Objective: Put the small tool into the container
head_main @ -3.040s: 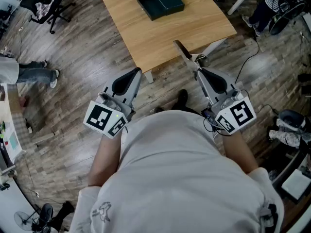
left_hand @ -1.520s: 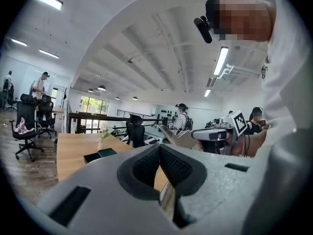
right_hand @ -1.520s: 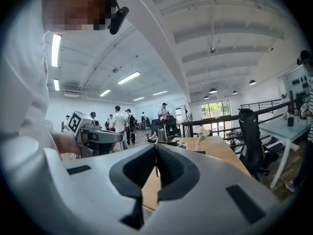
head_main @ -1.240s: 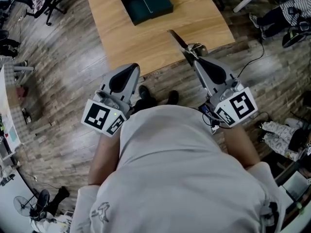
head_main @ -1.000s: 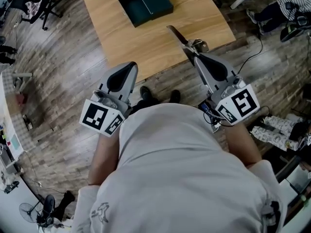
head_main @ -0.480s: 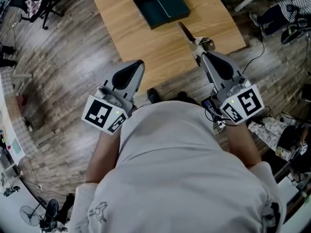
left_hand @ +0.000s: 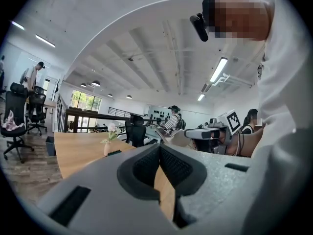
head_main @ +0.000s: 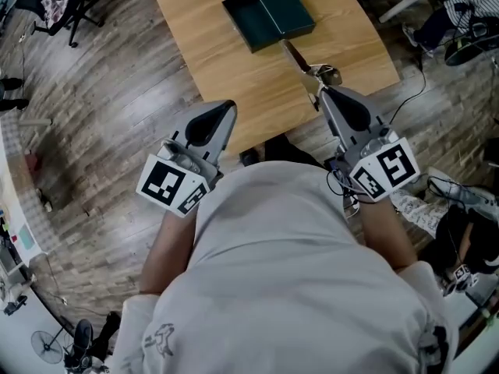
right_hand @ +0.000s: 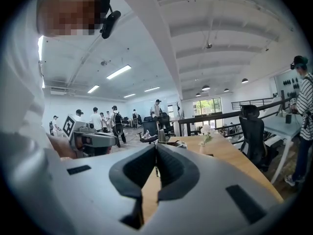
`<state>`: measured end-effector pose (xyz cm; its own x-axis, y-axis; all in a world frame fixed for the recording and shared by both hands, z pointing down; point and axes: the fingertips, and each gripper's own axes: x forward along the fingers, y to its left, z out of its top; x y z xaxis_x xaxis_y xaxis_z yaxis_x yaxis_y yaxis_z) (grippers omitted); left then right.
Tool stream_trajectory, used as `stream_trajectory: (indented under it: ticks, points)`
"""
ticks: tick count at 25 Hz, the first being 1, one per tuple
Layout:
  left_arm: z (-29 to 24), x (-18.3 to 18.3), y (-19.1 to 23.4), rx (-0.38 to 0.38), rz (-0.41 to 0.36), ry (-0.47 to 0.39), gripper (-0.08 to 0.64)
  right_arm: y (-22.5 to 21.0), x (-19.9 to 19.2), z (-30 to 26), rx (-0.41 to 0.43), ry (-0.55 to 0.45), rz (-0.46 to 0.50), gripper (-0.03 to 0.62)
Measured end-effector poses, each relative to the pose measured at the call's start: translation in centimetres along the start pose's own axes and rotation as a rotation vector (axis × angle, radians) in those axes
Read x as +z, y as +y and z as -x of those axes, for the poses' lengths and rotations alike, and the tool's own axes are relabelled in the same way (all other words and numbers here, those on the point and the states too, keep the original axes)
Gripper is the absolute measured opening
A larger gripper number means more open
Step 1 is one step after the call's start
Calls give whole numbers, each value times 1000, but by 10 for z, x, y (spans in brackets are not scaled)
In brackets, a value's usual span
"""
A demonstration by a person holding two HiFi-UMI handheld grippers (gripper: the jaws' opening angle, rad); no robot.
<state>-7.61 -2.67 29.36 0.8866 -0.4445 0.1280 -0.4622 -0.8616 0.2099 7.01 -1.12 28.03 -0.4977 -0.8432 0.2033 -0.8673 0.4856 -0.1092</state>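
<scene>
Head view: right gripper (head_main: 320, 92) clamped on small tool (head_main: 297, 56), blade held out over table (head_main: 226, 68) w/ tip at near edge of open dark-green container (head_main: 269, 10), prob. lined up to carry it in. The left gripper (head_main: 225, 107) waits at the table edge, clear of the work. Left gripper view: jaws together, nothing btwn, likely not needed. Right gripper view: jaws pinched tight, since a thin tool needs near-full closure.

The wooden table (head_main: 234, 61) gives free room from its near edge to the dark container (head_main: 269, 14), with a small flower vase (left_hand: 106, 142) near it.
</scene>
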Motion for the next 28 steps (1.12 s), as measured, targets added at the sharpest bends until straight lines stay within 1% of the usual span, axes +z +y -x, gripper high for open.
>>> stream_trajectory:
  ticks: [7, 11, 15, 24, 28]
  points:
    - [-28, -1, 18, 53, 21, 18, 6, -36, -3, -26, 41, 28, -11, 12]
    - [-31, 0, 28, 88, 40, 19, 6, -44, -2, -45, 83, 61, -5, 12]
    - [-41, 0, 51, 128, 55, 23, 6, -57, -2, -75, 124, 89, 0, 12]
    - [-67, -7, 85, 150, 86, 41, 6, -80, 2, -125, 170, 124, 8, 12]
    - [-81, -4, 99, 164, 86, 41, 6, -94, 0, -144, 188, 142, 2, 12]
